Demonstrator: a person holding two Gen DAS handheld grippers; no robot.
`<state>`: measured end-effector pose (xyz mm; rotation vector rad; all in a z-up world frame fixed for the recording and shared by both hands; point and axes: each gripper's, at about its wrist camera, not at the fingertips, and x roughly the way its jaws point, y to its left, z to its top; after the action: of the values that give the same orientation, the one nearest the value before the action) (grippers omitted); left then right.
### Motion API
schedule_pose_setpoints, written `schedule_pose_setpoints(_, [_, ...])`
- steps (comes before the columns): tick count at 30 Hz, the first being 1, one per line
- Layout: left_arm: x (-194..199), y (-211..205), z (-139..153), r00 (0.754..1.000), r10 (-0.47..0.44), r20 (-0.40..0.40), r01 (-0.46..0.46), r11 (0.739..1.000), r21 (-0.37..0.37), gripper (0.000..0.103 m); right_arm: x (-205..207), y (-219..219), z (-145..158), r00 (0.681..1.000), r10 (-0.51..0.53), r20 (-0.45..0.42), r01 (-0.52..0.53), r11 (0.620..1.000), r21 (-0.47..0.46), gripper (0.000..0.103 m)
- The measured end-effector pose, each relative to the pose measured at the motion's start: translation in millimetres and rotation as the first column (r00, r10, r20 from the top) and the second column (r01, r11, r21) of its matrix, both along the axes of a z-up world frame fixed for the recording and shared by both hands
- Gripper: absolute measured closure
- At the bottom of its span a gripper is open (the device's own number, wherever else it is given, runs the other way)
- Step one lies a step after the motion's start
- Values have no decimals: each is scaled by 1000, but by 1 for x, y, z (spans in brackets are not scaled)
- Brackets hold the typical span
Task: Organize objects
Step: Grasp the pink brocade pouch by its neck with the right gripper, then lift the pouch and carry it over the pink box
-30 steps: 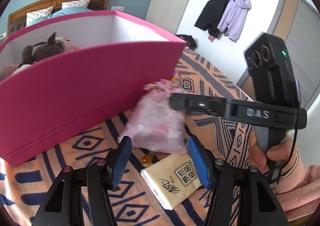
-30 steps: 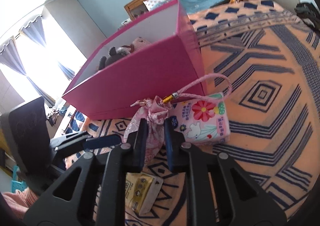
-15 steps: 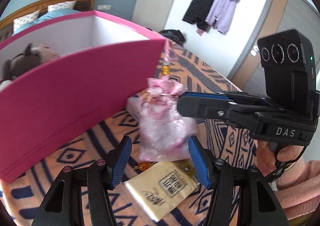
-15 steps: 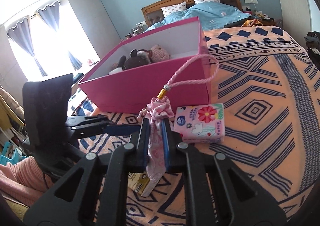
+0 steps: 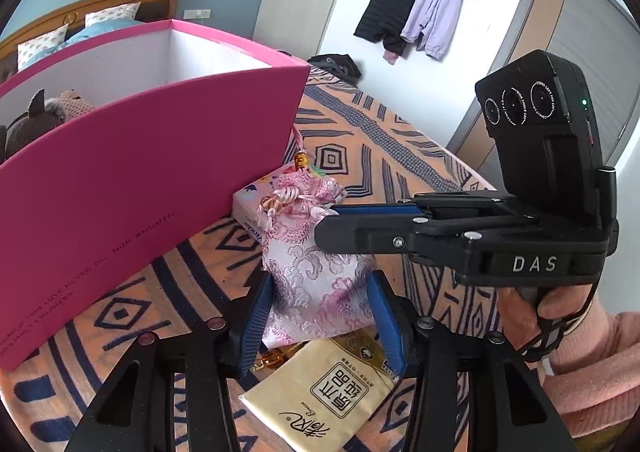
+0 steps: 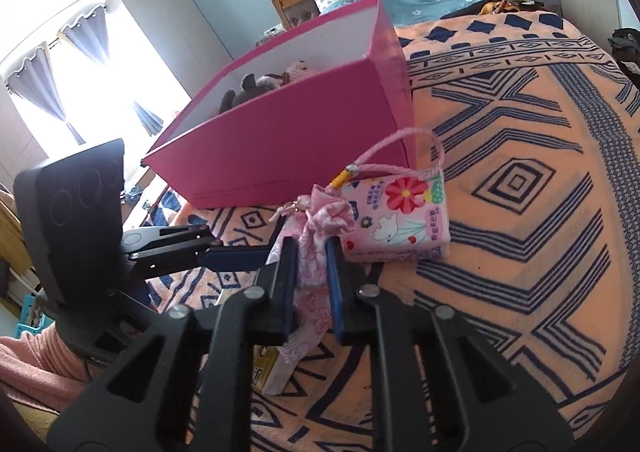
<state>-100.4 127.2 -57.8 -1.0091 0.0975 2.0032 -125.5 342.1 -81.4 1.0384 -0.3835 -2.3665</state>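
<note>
Brocade pouch (image 5: 316, 272) hangs above the patterned blanket (image 6: 520, 179), beside the pink box (image 5: 132, 179); right gripper (image 6: 312, 272) pinches its neck (cord looped upward), left gripper (image 5: 320, 320) flanks its body, fingers apart.

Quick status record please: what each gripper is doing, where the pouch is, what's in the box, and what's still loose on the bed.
right gripper: shut on the pink brocade pouch, pinching it just below its gathered neck
left gripper: jaws open, one on each side of the pouch's lower half; contact unclear
pouch position: outside the pink box, beside its front corner
box contents: plush toys
loose on blanket: floral tissue pack, yellow tissue pack
pouch cord: loops up over the floral pack
</note>
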Motion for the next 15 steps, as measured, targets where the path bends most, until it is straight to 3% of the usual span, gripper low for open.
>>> schedule_pose_setpoints(5, [0,-3,8,1000,15,3,-15,1000,24,47,9,4,10,999,-16,-44,15,1000,-12,90])
schedule_pose_setpoints(15, [11,-9,31,999,-35,8,34,993,109,51,30,7,42,988,-5,-155,1,1000,-27,90])
